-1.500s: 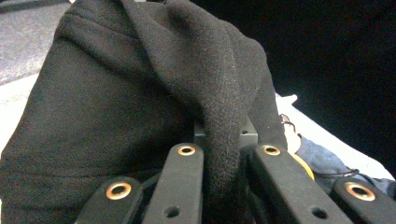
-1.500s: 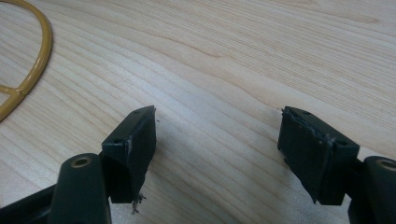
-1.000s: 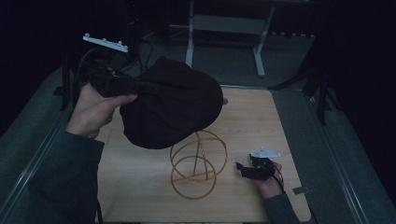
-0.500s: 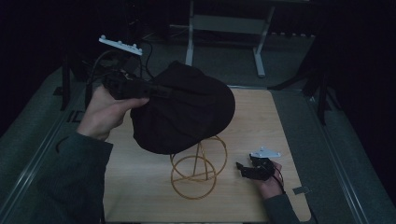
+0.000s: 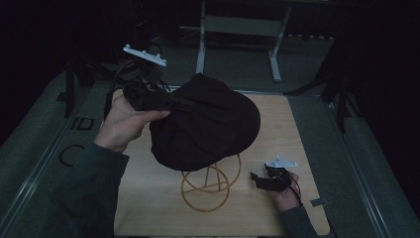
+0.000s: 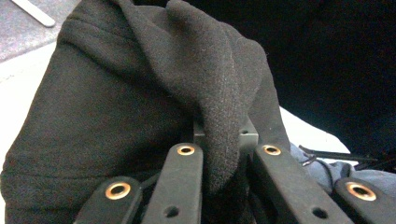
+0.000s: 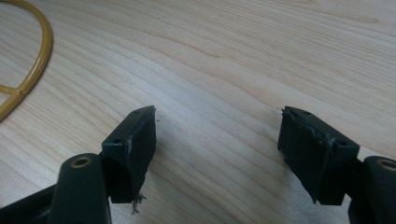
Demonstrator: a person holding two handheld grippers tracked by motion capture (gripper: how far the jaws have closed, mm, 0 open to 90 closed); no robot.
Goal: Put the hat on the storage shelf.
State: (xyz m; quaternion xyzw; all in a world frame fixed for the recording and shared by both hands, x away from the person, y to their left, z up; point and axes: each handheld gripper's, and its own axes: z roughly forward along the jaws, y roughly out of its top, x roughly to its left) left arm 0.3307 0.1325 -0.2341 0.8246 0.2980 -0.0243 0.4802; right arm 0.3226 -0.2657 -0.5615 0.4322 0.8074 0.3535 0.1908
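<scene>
Black hat (image 5: 205, 126) has swung right and now hangs over the yellow wire stand (image 5: 208, 183), its brim pinched tight in my left gripper (image 5: 166, 101), so seating looks next, while my right gripper (image 5: 265, 181) rests spread wide on the table (image 5: 297, 129).

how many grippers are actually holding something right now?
1. The left gripper, raised over the table's left, is shut on a fold of the black hat above the yellow wire stand. The right gripper sits open and empty on the wooden table.
</scene>
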